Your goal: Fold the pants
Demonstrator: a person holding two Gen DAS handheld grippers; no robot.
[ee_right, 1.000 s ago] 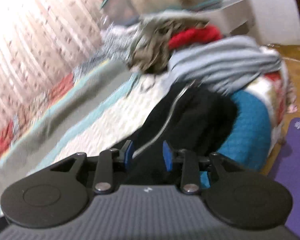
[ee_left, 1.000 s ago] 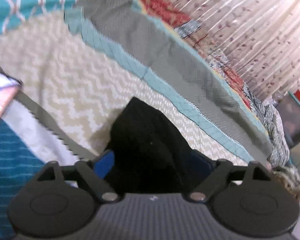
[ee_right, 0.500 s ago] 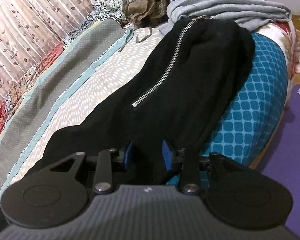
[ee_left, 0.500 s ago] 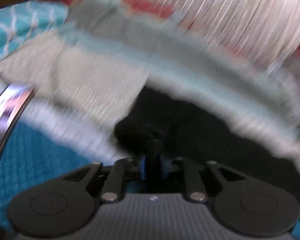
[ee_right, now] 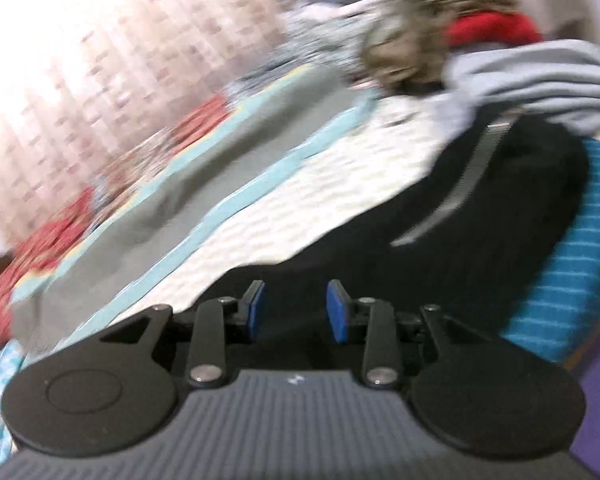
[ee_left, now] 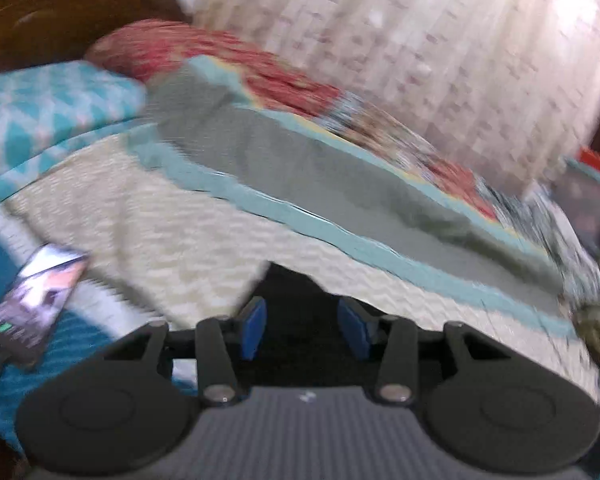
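Left gripper [ee_left: 300, 328] jaws opening, right gripper [ee_right: 296, 310] jaws apart

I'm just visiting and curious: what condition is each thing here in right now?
Black pants: spread on the bed, unfolded, zipper showing.
Left gripper: jaws opening, black cloth between them.
Right gripper: jaws apart over black cloth.
Phone: screen lit.
Clothes pile: heaped, unfolded.

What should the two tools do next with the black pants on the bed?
Probably close both tools on the cloth, then lift. Black pants lie between the blue pads of the right tool and of the left tool, whose jaws are opening, so neither visibly pinches yet. The blur makes this a guess.
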